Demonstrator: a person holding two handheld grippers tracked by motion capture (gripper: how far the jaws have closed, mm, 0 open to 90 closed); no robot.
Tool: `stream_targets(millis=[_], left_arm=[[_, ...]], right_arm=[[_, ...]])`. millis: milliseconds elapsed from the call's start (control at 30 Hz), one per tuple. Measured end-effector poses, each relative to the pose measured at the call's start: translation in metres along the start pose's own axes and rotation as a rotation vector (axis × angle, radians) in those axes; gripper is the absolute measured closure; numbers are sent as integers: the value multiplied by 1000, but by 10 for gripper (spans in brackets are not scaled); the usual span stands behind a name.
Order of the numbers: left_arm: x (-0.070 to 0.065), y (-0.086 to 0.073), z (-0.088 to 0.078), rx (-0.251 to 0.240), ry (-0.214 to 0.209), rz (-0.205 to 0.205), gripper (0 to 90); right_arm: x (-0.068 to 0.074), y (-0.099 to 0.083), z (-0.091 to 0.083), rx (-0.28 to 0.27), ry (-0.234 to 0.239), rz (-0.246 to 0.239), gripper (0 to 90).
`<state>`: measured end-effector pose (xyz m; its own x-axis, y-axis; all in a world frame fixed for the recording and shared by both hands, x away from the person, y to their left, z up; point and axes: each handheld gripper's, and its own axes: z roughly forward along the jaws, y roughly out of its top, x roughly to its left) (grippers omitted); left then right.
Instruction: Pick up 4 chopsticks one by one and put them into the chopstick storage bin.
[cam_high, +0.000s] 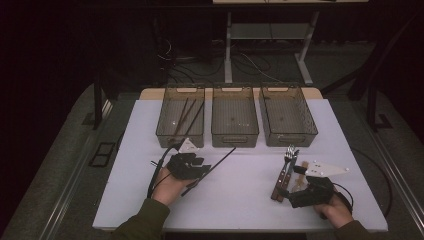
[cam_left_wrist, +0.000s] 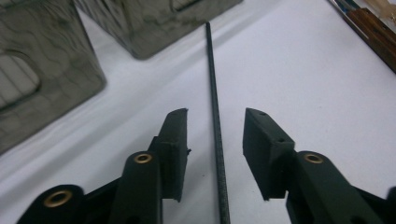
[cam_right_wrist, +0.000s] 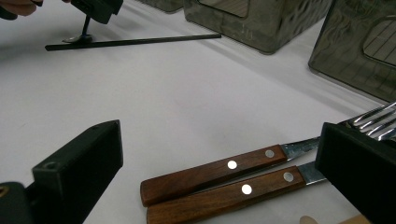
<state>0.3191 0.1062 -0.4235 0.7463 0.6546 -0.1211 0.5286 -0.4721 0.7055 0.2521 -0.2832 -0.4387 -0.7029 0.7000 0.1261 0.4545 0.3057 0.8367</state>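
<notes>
The white surface (cam_high: 240, 200) is seen from above, w/ three clear bins (cam_high: 234, 116) set in a row along its far side; dark sticks (cam_high: 186, 116) are seen in the left bin.

Two forks (cam_high: 285, 172) w/ wooden handles are laid side by side on the right part of the surface, tines toward the bins. In the right gripper view the handles (cam_right_wrist: 219, 179) are seen touching along their length, between the jaws.

The left gripper (cam_high: 196, 168) is held low over the surface just in front of the left bin. The right gripper (cam_high: 292, 186) is held by the forks' handle ends.

A thin black stick (cam_left_wrist: 215, 112) is laid flat on the surface, approx. diagonal, running from the left gripper toward the middle bin. In the left gripper view it is seen between the jaws, which are apart: a gap is left on each side, no pad touching. The right gripper's jaws are wide apart, astride the fork handles, not pressed on them.
</notes>
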Motion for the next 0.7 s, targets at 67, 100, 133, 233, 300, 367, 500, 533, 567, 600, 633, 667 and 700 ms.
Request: stream_targets(millis=[67,100,133,233,300,367,500,533,567,600,633,667,700], left_arm=[[0,0,2,10,-13,-1,667],[-1,0,3,15,-17,-5,678],[-1,0,3,22,-18,5,694],[-2,-1,7,34,-18,3,737],[-1,-1,9,36,-17,-1,766],[-1,-1,12,45,-19,-2,788],[-2,-2,15,61,-15,8,801],[-2,-2,15,63,-14,7,803],[-3,-2,16,65,-14,7,805],[-3,-2,16,67,-15,9,805],[-3,-3,17,67,-13,11,809],[-3,-3,18,68,-16,12,814],[-3,-3,18,72,-18,10,814]], right_arm=[[0,0,0,0,0,-1,6],[0,0,0,0,0,-2,6],[0,0,0,0,-1,-2,6],[0,0,0,-1,-2,-3,6],[0,0,0,0,0,-3,6],[0,0,0,0,0,-3,6],[0,0,0,0,-1,-3,6],[0,0,0,-1,-2,-4,6],[0,0,0,0,-2,-4,6],[0,0,1,1,-2,-5,6],[0,0,1,1,-2,-5,5],[0,0,1,1,-1,-6,6],[0,0,1,1,-1,-6,6]])
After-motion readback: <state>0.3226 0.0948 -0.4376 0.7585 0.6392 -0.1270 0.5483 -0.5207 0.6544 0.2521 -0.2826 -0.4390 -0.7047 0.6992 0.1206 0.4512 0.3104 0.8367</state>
